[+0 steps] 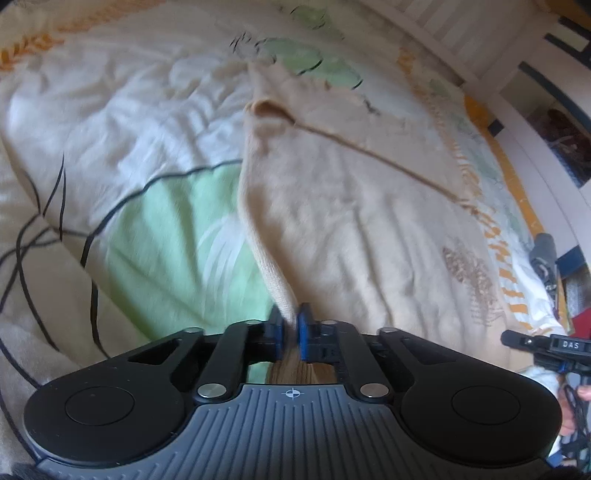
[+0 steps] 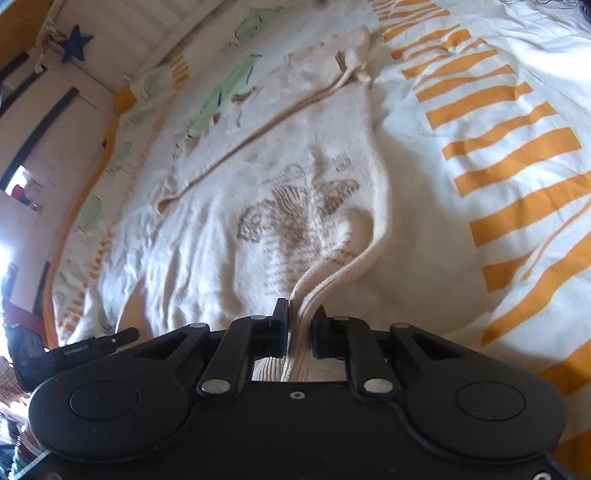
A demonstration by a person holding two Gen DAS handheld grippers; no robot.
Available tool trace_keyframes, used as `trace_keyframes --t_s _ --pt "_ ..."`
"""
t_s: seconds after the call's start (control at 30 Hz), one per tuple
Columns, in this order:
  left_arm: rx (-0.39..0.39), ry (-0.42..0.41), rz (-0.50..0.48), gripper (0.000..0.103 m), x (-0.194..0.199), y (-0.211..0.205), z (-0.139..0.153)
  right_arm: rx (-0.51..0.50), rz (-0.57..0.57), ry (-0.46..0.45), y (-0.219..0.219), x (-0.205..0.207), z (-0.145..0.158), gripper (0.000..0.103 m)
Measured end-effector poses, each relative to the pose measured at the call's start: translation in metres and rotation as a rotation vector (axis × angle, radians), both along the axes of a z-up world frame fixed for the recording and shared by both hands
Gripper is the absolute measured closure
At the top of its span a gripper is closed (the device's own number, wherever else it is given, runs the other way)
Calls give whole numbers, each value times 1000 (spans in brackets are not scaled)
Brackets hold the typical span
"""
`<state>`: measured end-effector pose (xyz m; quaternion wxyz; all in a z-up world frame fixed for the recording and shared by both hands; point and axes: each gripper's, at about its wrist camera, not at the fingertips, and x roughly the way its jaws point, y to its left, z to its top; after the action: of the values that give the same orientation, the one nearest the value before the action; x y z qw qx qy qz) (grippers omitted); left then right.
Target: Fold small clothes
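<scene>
A small cream knitted sweater [image 1: 354, 206] with a brown leaf print lies flat on the bed, its collar far from me. My left gripper [image 1: 291, 325] is shut on the sweater's near left hem corner, with the ribbed edge pinched between its blue pads. In the right wrist view the same sweater [image 2: 266, 206] shows its brown print in the middle. My right gripper [image 2: 300, 325] is shut on the sweater's near right hem corner, and the ribbed hem bunches between its black fingers. The right gripper [image 1: 517, 338] also shows at the right edge of the left wrist view.
The sweater rests on a white duvet [image 1: 110, 122] with green leaf shapes [image 1: 177, 236] and black lines. Orange stripes [image 2: 509, 155] cover the bedding to the right. A white slatted bed frame [image 2: 147, 26] and a wall with a blue star [image 2: 75, 46] lie beyond.
</scene>
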<state>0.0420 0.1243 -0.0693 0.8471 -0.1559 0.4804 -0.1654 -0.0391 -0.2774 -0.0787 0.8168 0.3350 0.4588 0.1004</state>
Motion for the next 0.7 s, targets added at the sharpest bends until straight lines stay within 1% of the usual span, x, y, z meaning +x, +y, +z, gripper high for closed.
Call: trace_keyframes --t_s 0.1,0.2,0.23,0.37,0.53,0.7 --pt "-45 -25 26 96 1 4 6 34 -28 -26 -5 0 3 84" --pt "-88 -52 55 96 3 10 12 63 -61 -66 -13 -2 9 88" --pt "-97 -62 62 96 5 11 15 67 -71 -80 -15 -1 11 88" --pt "-109 -87 72 96 11 14 21 79 -100 -110 -18 7 18 88" --pt "-135 -116 80 96 20 16 30 95 -110 -139 -23 17 26 88" --pt "-133 -155 102 96 36 15 39 121 -157 -151 -30 34 25 89"
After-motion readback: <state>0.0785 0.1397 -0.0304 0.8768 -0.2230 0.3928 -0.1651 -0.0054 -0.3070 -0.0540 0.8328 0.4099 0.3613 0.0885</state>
